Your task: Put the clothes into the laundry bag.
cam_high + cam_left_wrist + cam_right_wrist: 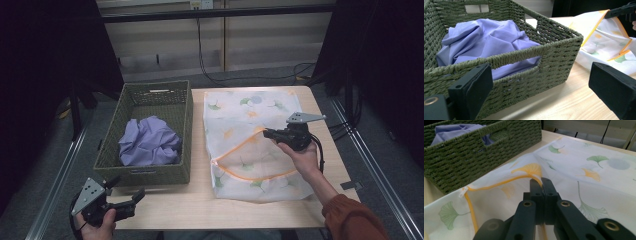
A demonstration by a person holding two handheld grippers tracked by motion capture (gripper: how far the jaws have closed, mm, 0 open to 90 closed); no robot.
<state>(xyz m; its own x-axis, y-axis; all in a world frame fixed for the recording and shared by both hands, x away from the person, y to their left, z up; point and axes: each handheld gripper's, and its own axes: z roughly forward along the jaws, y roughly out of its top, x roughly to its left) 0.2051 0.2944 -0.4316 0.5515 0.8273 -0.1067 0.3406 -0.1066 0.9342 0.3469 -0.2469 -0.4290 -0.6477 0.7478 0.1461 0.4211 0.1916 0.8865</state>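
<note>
A white mesh laundry bag (250,145) with a ginkgo leaf print and an orange zipper edge lies on the right half of the table. My right gripper (266,133) is shut on that orange edge and holds the upper flap lifted off the bag (584,165), with the cloth pinched between its jaws (541,182). A woven green basket (182,125) stands to the left with a crumpled lilac cloth (149,142) inside. My left gripper (126,191) hovers open at the table's front left corner, facing the basket's near wall (549,62) with nothing between its jaws.
The wooden table (200,205) has bare surface in front of the basket and bag. Dark curtains hang at both sides, and cables run across the floor behind the table. A metal rail (380,175) borders the right side.
</note>
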